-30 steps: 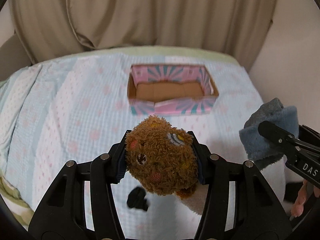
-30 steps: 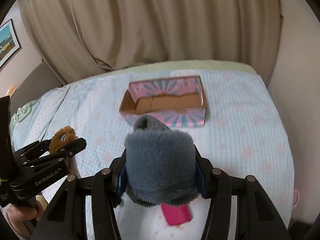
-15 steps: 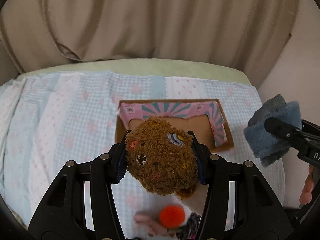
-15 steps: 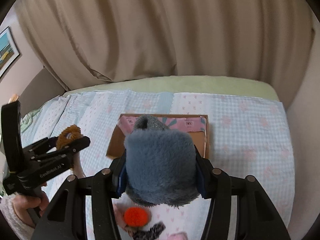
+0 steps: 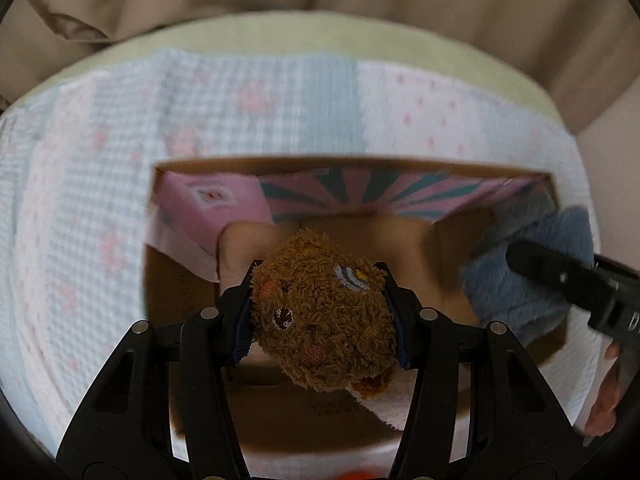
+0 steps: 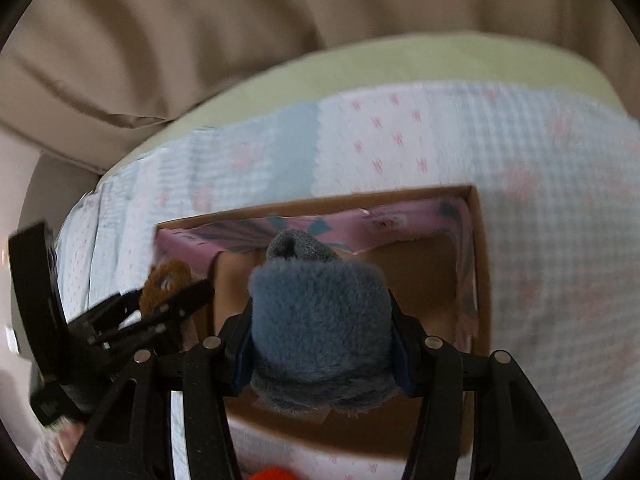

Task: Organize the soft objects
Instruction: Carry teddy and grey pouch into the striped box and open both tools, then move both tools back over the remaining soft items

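Observation:
My left gripper (image 5: 320, 316) is shut on a brown fuzzy plush sock (image 5: 320, 320) and holds it above the open pink cardboard box (image 5: 208, 200). My right gripper (image 6: 320, 332) is shut on a blue-grey fluffy sock (image 6: 316, 320), also above the box (image 6: 478, 264). In the left wrist view the blue-grey sock (image 5: 520, 280) and the right gripper (image 5: 552, 268) hang over the box's right side. In the right wrist view the left gripper (image 6: 176, 300) with the brown sock (image 6: 166, 280) is at the box's left side.
The box sits on a bed with a pale blue and pink patterned quilt (image 5: 100, 200). Beige curtains (image 6: 200, 40) hang behind the bed. An orange pompom (image 6: 272, 474) shows at the bottom edge, near the box's front.
Both grippers have moved forward and down over the box, each still holding its sock. The box now fills the middle of both views.

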The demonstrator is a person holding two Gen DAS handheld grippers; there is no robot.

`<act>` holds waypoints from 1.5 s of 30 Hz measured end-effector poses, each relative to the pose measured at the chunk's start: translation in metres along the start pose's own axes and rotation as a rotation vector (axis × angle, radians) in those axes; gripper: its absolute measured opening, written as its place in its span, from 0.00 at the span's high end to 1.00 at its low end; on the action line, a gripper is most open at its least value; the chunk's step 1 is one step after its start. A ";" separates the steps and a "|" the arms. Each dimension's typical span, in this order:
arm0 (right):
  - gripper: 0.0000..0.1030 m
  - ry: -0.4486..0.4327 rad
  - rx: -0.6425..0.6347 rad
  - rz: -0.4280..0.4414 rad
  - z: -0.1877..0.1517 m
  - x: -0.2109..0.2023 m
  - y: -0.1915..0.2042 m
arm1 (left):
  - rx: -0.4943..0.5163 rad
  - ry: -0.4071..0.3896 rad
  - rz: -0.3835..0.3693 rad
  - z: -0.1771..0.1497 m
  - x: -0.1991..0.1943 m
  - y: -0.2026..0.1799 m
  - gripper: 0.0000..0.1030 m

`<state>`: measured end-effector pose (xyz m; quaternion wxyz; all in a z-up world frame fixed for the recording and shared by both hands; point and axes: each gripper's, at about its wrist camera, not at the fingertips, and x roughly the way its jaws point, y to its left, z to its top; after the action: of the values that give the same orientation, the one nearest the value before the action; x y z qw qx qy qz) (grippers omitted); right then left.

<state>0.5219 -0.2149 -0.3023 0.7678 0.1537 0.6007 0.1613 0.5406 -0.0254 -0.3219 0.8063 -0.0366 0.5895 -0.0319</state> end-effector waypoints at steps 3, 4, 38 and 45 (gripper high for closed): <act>0.51 0.036 0.040 -0.028 0.003 0.017 -0.007 | 0.027 0.030 0.011 -0.004 0.016 -0.006 0.52; 0.51 0.042 0.045 -0.025 0.003 0.020 -0.007 | 0.036 0.031 0.009 -0.006 0.018 -0.006 0.51; 0.00 -0.216 -0.123 -0.081 -0.051 -0.163 0.067 | 0.119 -0.197 0.030 -0.064 -0.188 -0.021 0.00; 0.00 -0.307 -0.223 -0.097 -0.112 -0.239 0.096 | 0.095 -0.293 0.038 -0.117 -0.276 -0.020 0.00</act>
<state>0.3526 -0.2267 -0.0786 0.8694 0.0614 0.4618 0.1645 0.3454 -0.0222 -0.0935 0.8850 0.0087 0.4638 -0.0389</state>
